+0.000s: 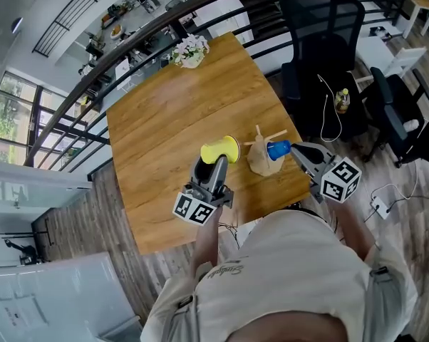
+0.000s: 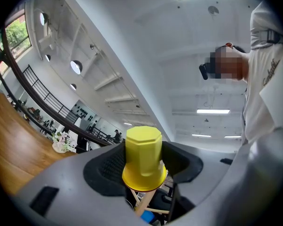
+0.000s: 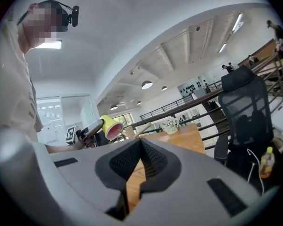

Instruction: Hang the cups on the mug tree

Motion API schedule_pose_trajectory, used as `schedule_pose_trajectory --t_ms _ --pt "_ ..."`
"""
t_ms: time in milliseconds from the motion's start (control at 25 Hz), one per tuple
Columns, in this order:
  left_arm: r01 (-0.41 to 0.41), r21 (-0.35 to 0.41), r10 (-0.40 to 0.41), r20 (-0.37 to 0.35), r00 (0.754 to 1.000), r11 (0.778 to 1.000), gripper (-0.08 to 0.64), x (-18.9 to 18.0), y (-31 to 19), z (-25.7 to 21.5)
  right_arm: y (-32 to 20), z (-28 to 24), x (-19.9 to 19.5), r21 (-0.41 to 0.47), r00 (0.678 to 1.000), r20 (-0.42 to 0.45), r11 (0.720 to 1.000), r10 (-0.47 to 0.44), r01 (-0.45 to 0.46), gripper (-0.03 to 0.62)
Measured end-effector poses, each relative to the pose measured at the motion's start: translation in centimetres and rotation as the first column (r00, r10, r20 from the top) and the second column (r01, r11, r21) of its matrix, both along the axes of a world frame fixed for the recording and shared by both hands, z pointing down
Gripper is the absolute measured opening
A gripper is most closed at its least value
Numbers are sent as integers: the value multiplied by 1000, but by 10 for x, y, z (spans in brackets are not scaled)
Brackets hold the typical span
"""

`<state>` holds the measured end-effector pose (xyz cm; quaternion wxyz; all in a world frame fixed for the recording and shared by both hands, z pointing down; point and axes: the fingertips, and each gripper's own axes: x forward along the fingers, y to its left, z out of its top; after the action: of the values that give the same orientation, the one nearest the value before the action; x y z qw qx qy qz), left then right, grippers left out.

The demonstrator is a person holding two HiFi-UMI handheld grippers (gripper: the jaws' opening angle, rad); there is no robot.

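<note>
Jaws of the left gripper (image 1: 216,161) clamp a yellow cup (image 1: 220,150) beside the mug tree (image 1: 260,157), seemingly bound for a free peg; the right gripper (image 1: 298,151) sits shut and empty.

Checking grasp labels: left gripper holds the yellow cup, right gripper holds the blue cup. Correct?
No. The right gripper is shut on nothing, per the right gripper view; the blue cup is on the tree. The left gripper does hold the yellow cup.
</note>
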<state>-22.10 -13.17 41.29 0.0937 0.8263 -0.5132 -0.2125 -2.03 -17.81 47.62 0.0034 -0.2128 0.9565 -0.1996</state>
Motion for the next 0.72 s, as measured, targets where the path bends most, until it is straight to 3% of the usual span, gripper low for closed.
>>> schedule_pose_trajectory --t_ms 480,720 --pt "-42 -53 44 36 998 998 245 16 -20 25 0 5 -5 -6 999 6 999 -38 38 -6" --pt "-75 -69 76 11 997 995 245 26 -23 38 0 17 -7 -30 999 5 999 -44 44 -6"
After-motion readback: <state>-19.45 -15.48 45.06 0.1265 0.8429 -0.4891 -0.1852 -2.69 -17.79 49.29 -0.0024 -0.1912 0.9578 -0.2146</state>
